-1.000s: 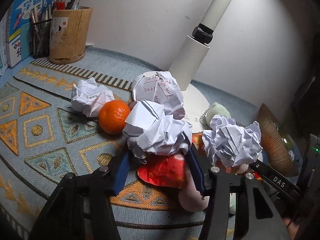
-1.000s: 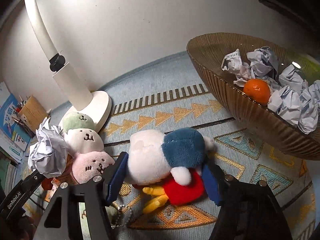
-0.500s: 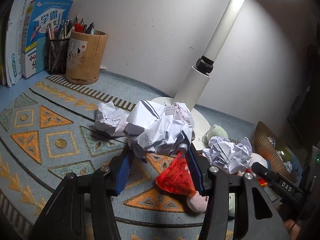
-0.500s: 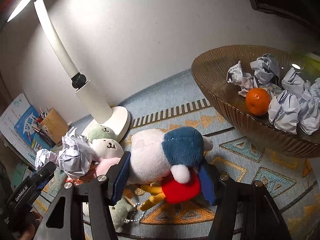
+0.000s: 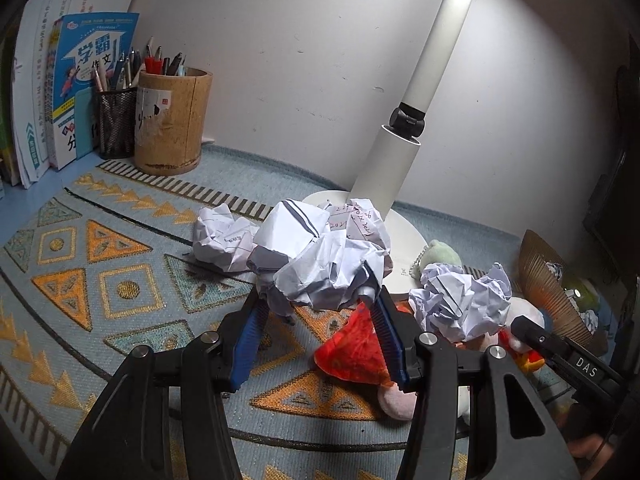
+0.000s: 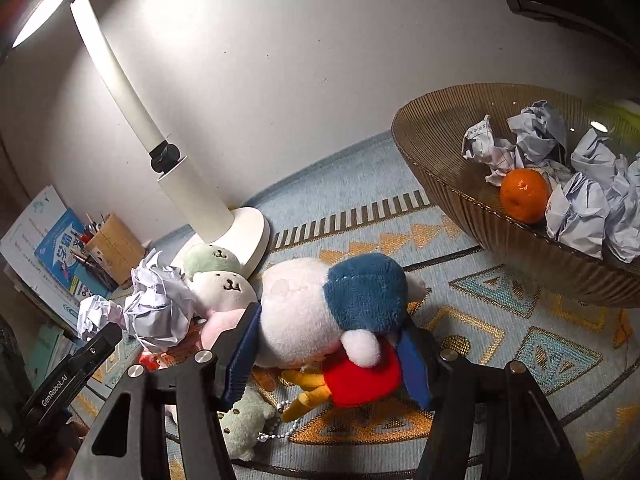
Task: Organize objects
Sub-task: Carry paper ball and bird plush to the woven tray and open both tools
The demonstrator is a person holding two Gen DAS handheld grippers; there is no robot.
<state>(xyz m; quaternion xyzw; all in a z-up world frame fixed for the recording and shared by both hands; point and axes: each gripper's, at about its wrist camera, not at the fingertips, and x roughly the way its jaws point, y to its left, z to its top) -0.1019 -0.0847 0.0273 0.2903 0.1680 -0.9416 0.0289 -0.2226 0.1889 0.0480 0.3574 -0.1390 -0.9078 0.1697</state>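
Observation:
My left gripper (image 5: 320,300) is shut on a crumpled white paper ball (image 5: 320,264) and holds it above the patterned mat. My right gripper (image 6: 332,340) is shut on a white, blue and red plush toy (image 6: 332,308), lifted off the mat. Another paper ball (image 5: 464,300) lies to the right in the left wrist view, and a smaller one (image 5: 220,236) behind. The brown ribbed bowl (image 6: 448,168) at the right holds several paper balls and an orange (image 6: 524,196).
A white desk lamp (image 5: 404,152) stands at the back centre. A bamboo pen holder (image 5: 170,120), a mesh pen cup and books stand at the back left. Small green, white and pink plush heads (image 6: 220,276) and a red plush piece (image 5: 352,352) lie on the mat.
Both grippers have risen with their loads. The paper ball came up off the pile and the orange beside it has dropped out of the left wrist view.

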